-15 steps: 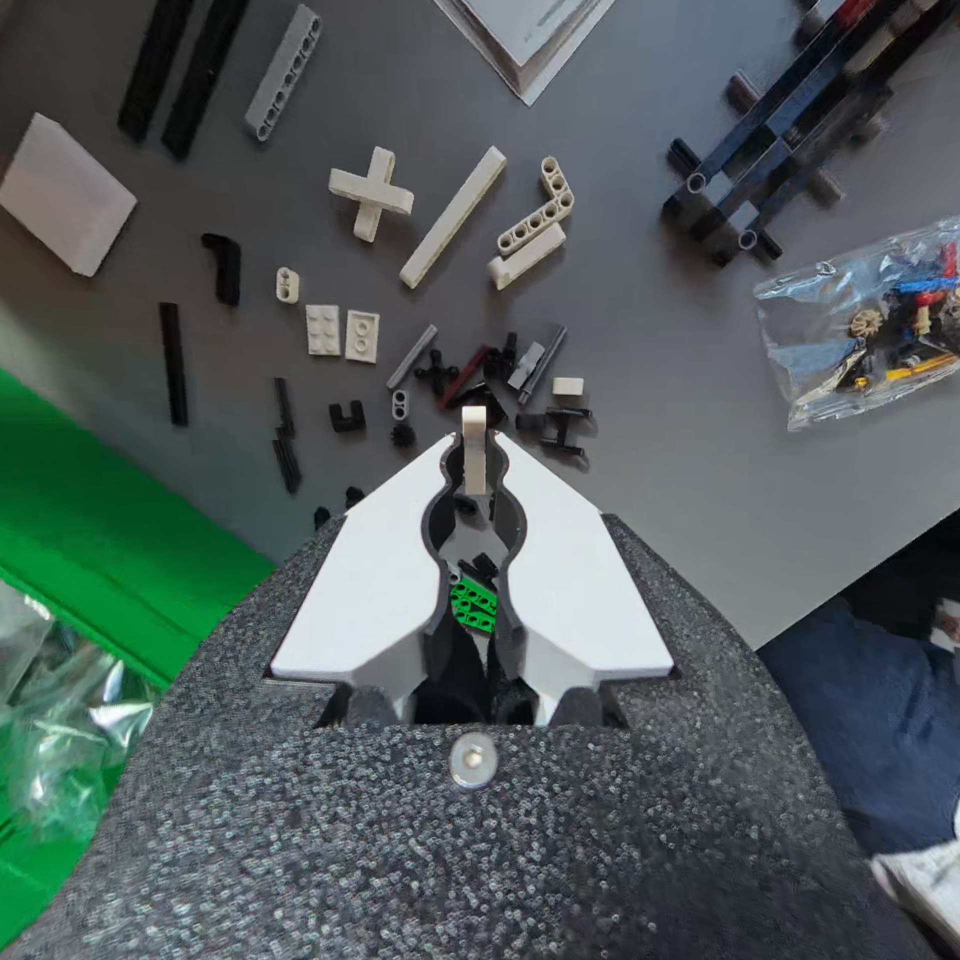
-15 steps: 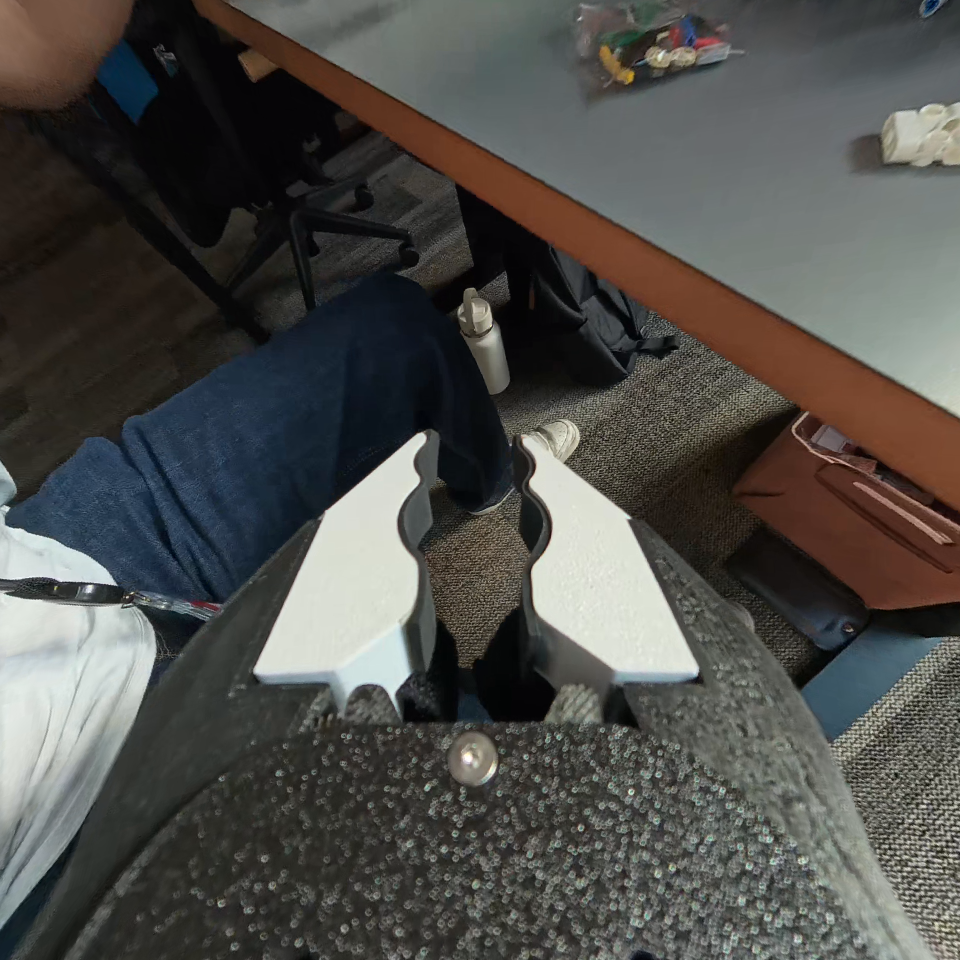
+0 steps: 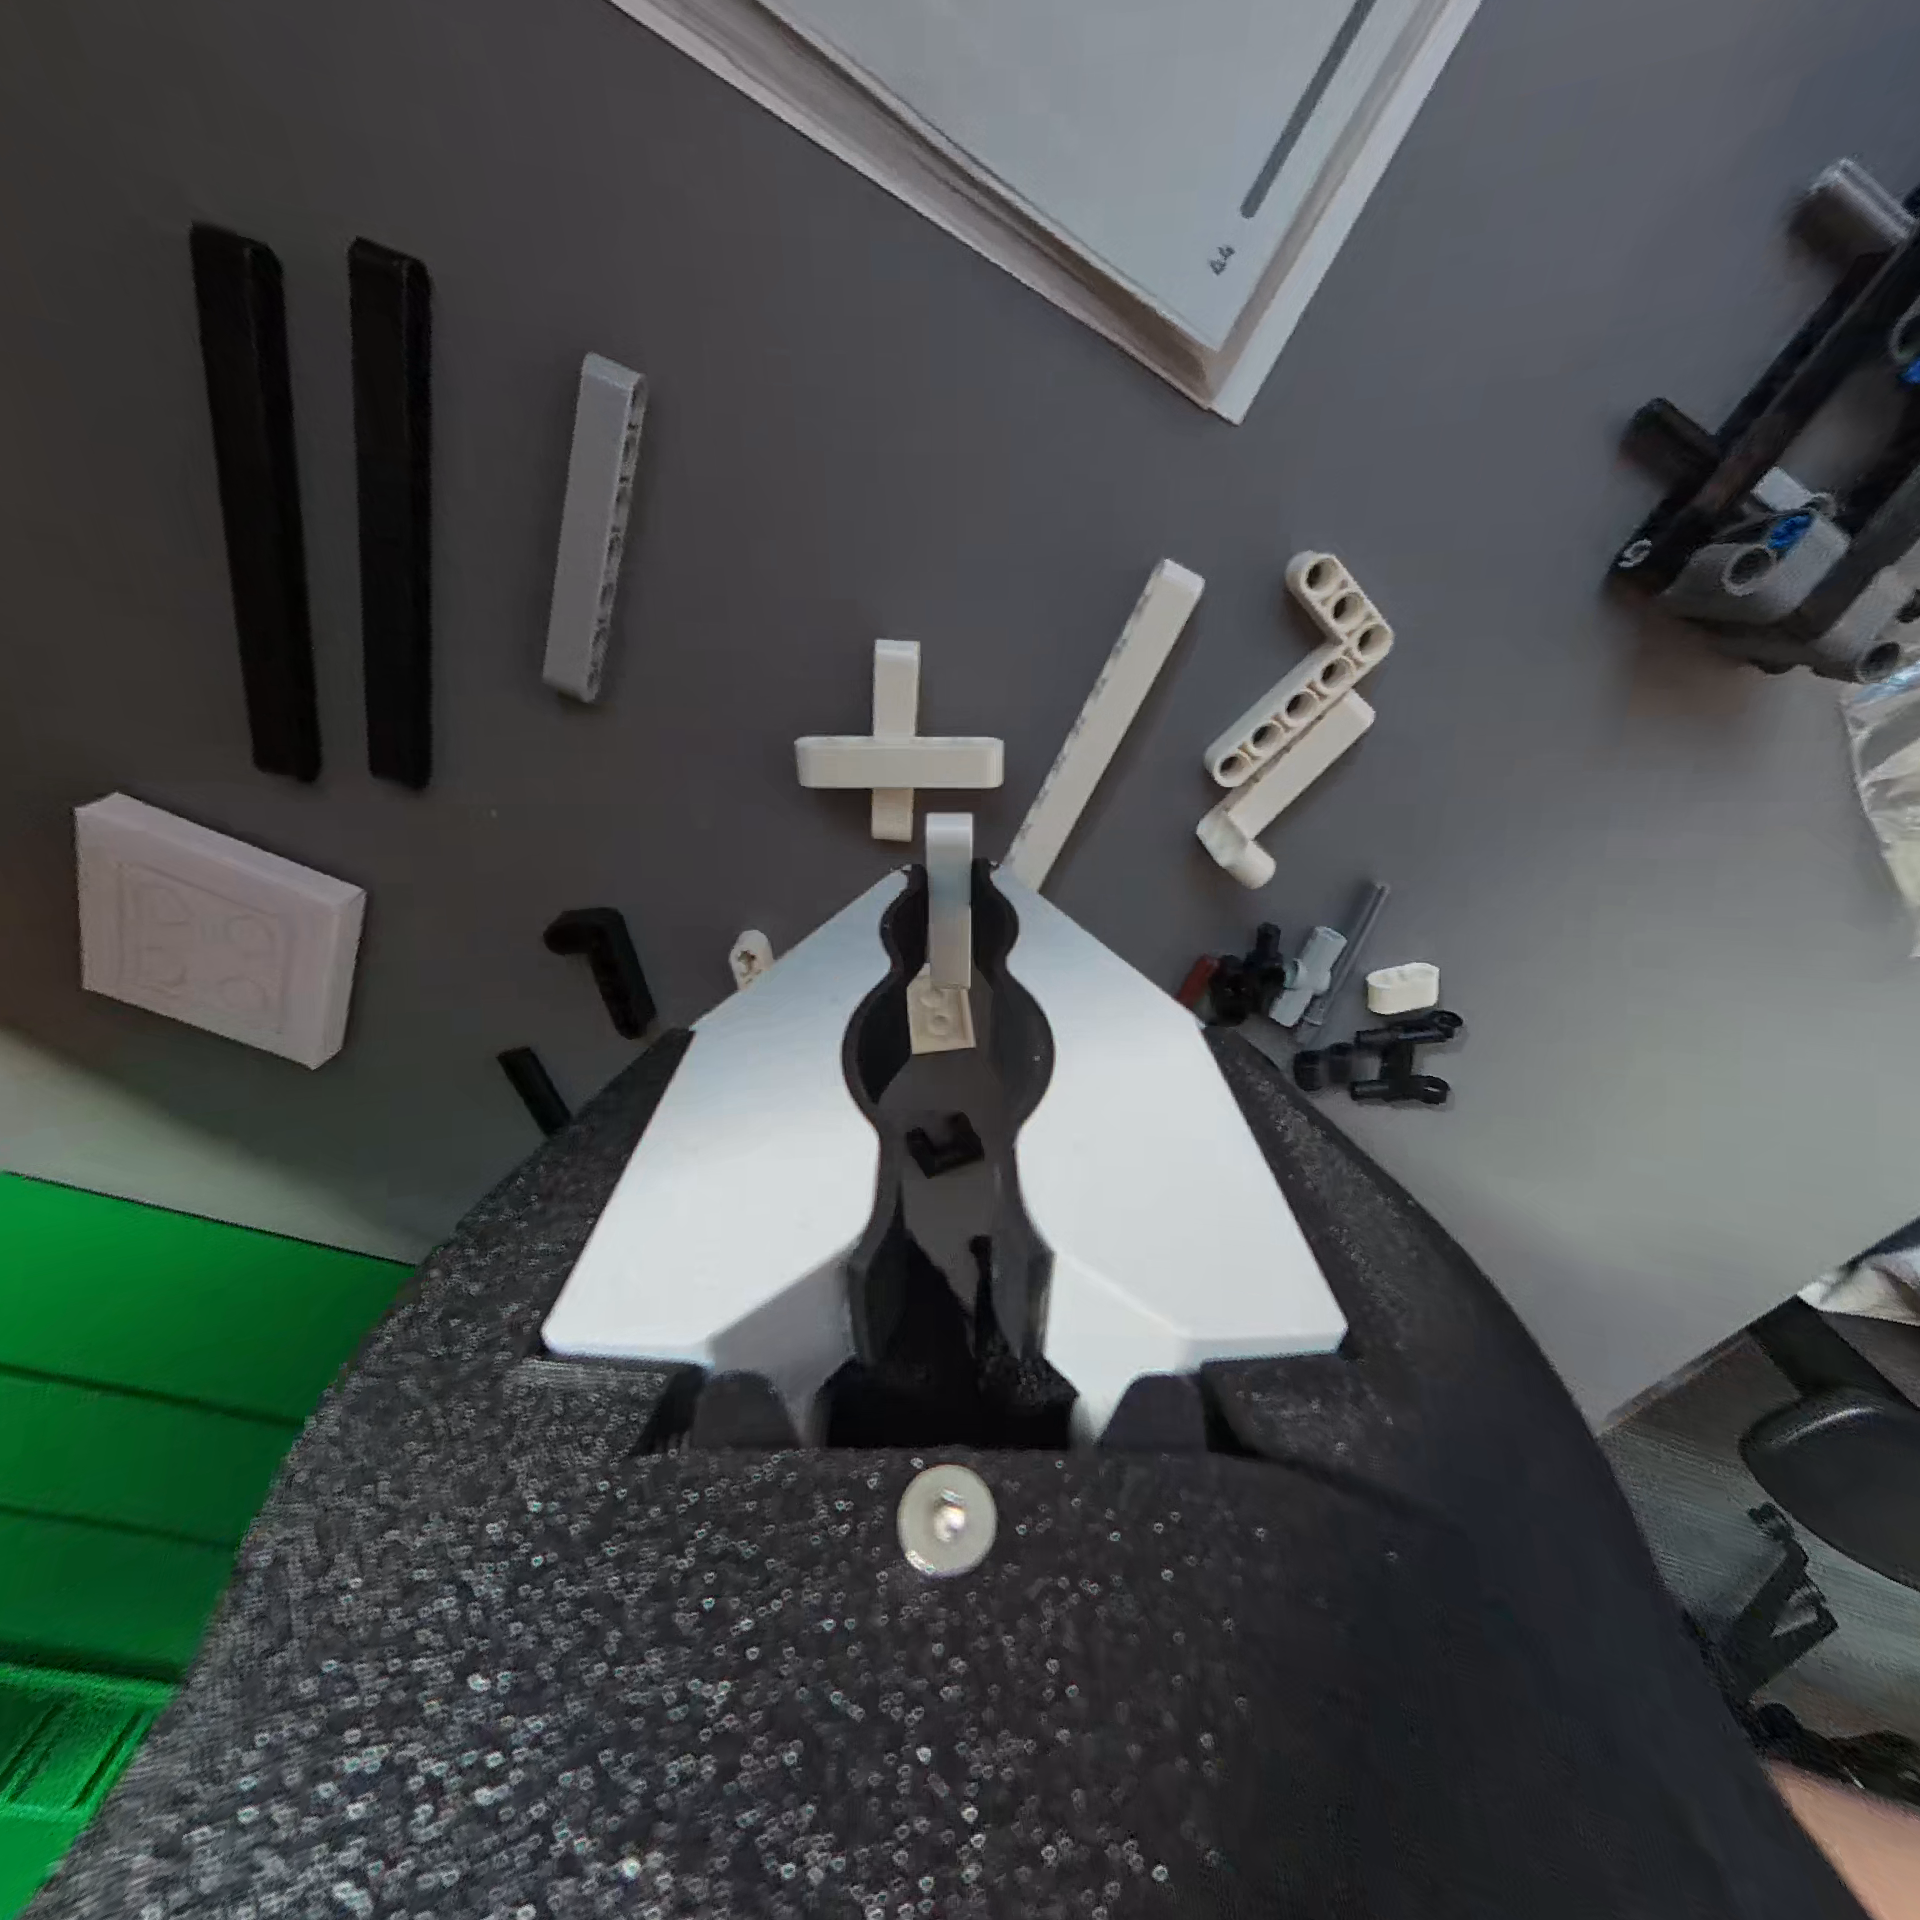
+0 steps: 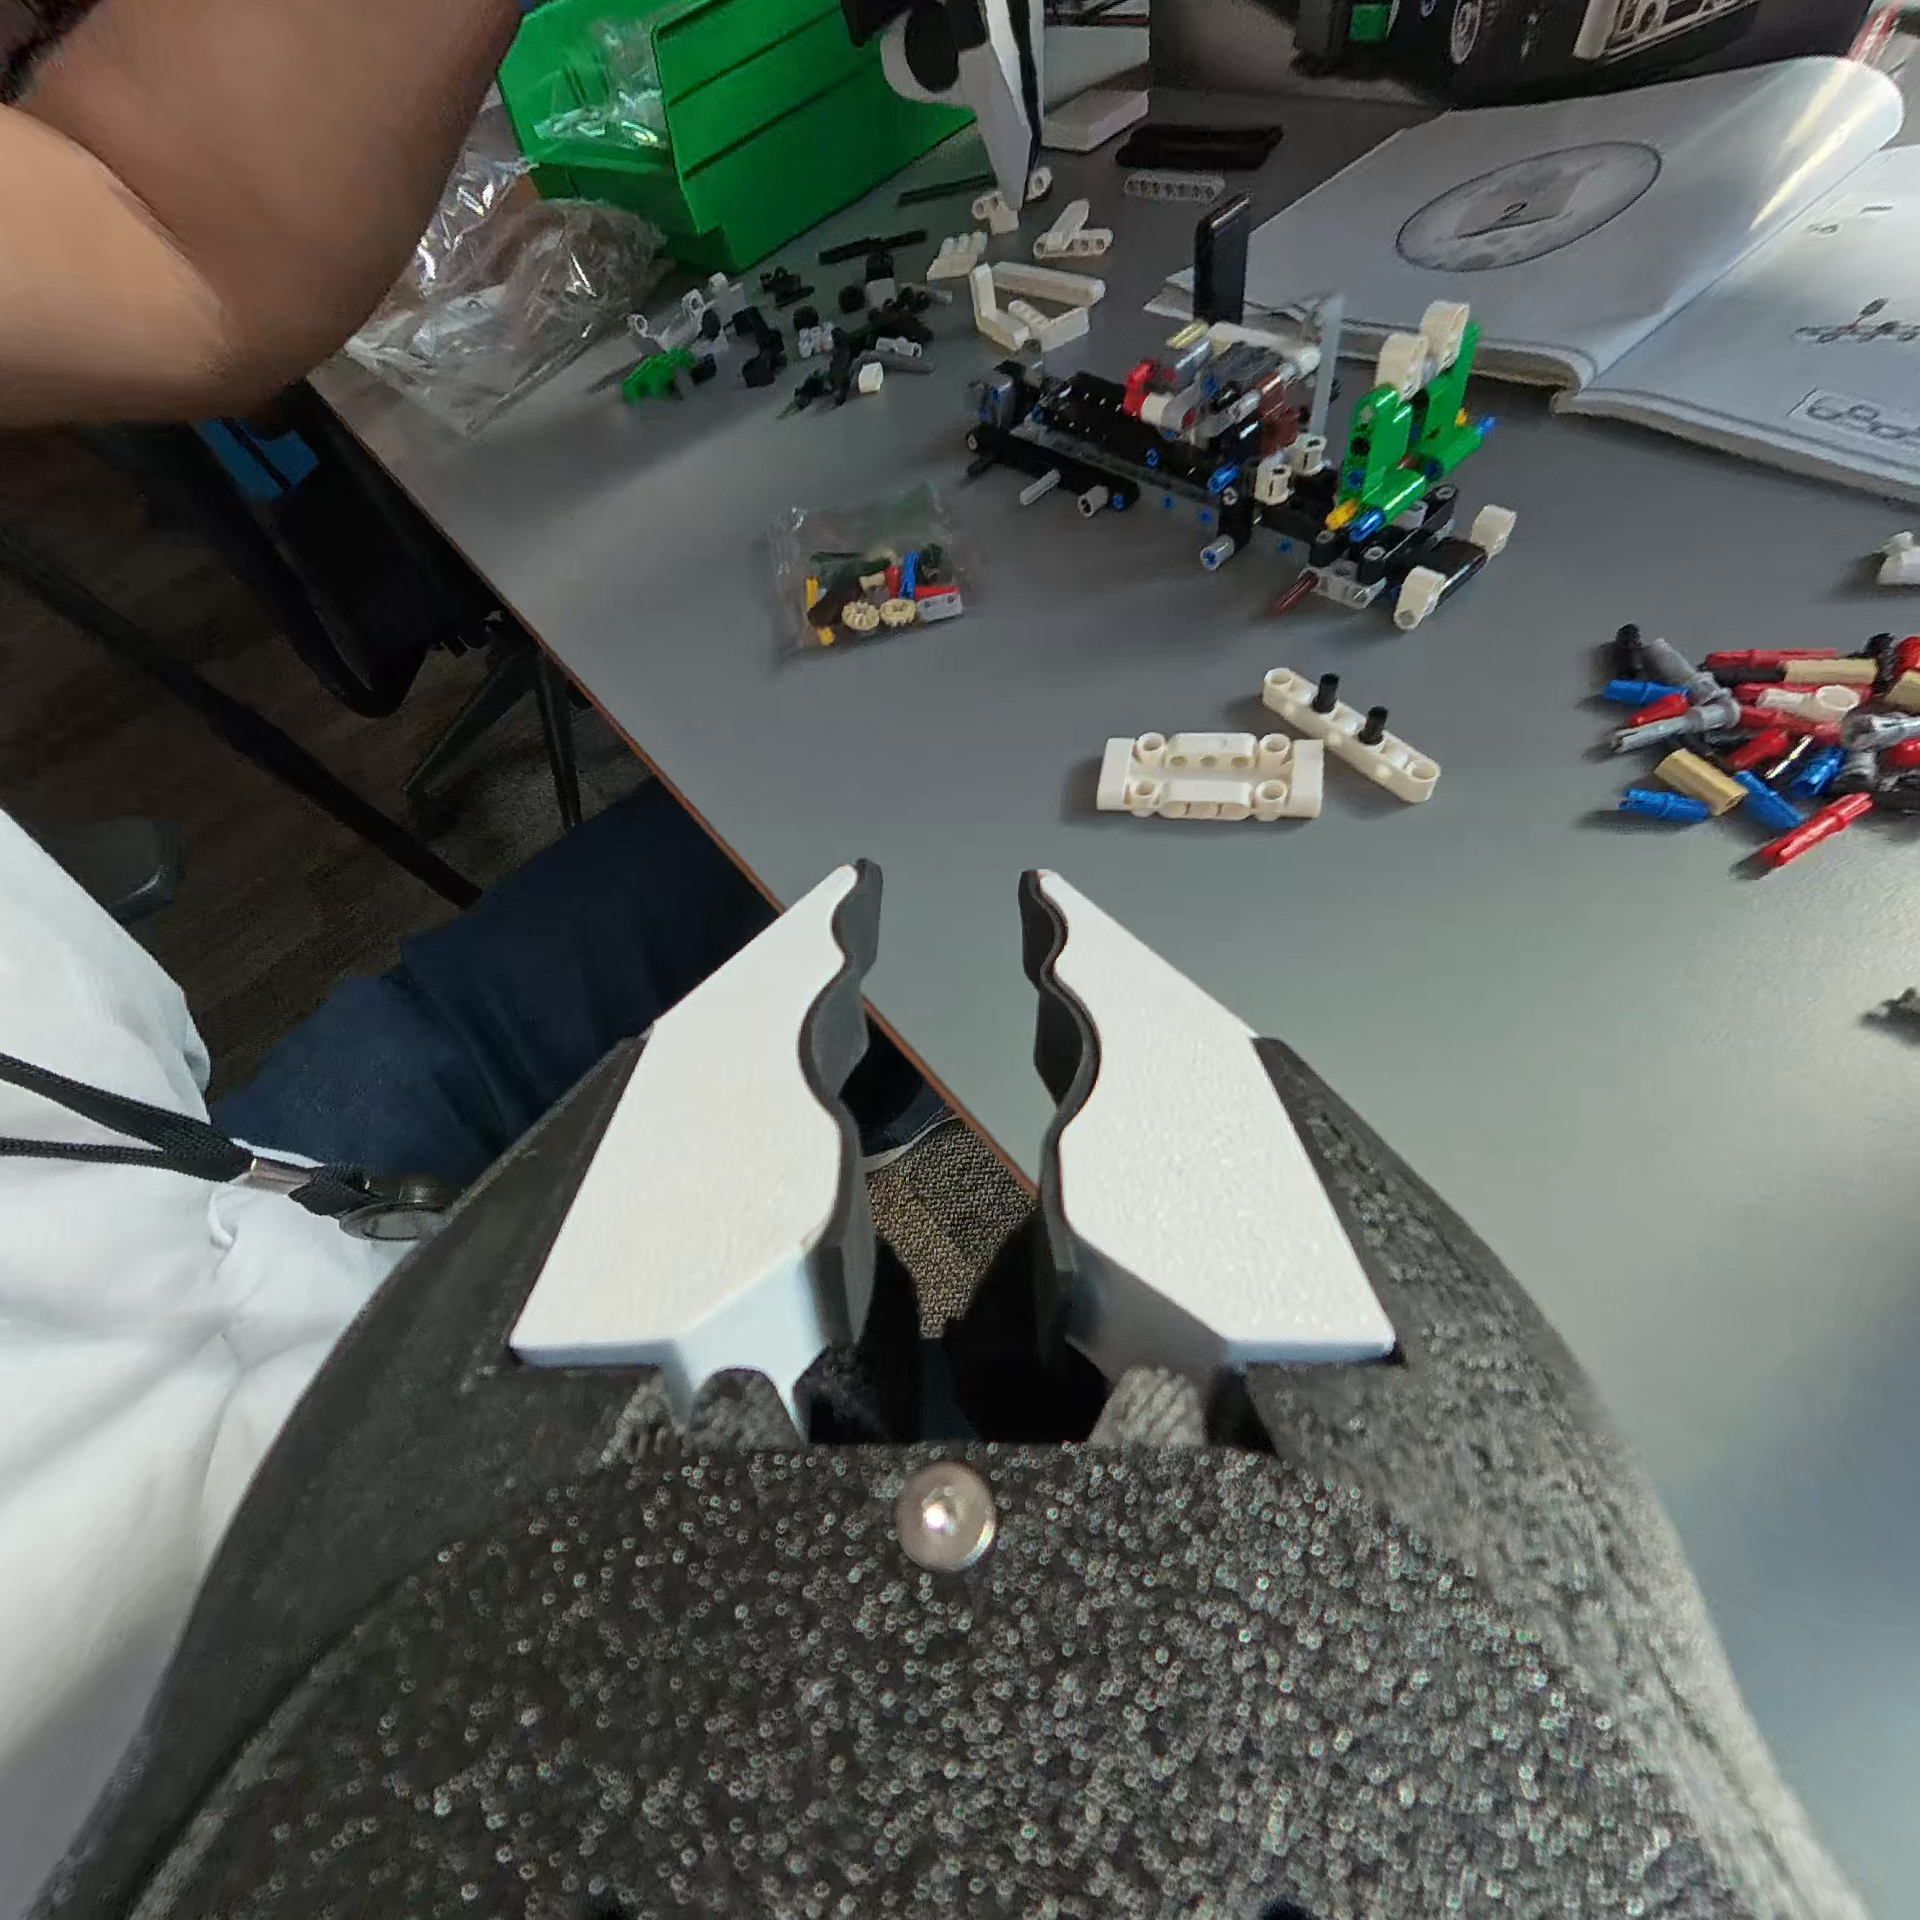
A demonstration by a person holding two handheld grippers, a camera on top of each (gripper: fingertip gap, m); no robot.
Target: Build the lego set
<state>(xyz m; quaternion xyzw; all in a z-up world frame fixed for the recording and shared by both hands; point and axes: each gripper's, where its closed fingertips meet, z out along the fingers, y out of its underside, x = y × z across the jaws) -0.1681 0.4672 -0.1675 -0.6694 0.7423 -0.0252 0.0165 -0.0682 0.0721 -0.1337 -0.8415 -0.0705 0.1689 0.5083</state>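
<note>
The left gripper (image 3: 949, 883) was closed on a small white beam (image 3: 950, 896), its two fingertips pinching the piece so that its rounded end stuck out beyond them, at the centre of the left wrist view. The pinch looked narrow and sat on only part of the piece, so the beam could, in my judgement, twist or slip out if it were knocked against anything. Loose parts lay close below it on the grey table (image 3: 727, 499): a white cross of two beams (image 3: 900, 756) just above the tips in the frame, a long white beam (image 3: 1112, 727) to the upper right, and a small white plate (image 3: 940, 1016) showing through the gap between the fingers. A low sweep might scatter these. The gripper pointed steeply down at the table, seemingly held above the parts and not resting on them. The right gripper (image 4: 951, 894) stood open with nothing between its fingers (image 4: 1049, 935), hanging over the near table edge (image 4: 665, 769) at the lower centre of its view, angled forward and down. A white flat frame piece (image 4: 1210, 776) and a white beam with two black pins (image 4: 1351, 732) lay well ahead of it, towards the centre right.
</note>
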